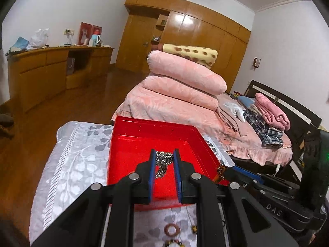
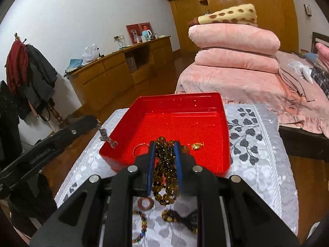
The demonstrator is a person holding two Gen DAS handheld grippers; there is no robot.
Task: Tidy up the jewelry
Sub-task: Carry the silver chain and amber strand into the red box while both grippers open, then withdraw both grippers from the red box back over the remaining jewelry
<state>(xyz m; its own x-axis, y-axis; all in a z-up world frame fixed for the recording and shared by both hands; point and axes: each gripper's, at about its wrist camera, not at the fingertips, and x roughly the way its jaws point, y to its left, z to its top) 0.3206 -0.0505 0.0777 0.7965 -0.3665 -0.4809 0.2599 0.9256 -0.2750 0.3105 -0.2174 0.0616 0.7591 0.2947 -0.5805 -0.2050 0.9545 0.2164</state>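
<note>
Over the shallow red plastic tray (image 1: 131, 135), the left gripper (image 1: 164, 154) has its jaws pinching a silver metal chain (image 1: 162, 160), and the right gripper (image 2: 165, 146) has its jaws clamped on a brown beaded necklace (image 2: 164, 170), both probably about to drop them inside.

Left gripper (image 1: 164, 154): blue-padded fingers (image 1: 152, 160) pinched on a bunched silver chain (image 1: 162, 161), held over the red tray (image 1: 127, 135) on the leaf-patterned grey worktop (image 1: 67, 160). Right gripper (image 1: 223, 169): at the tray's right rim, brown beads (image 1: 220, 169) at its tip. On the near worktop: a copper-coloured ring (image 1: 171, 229).
</note>
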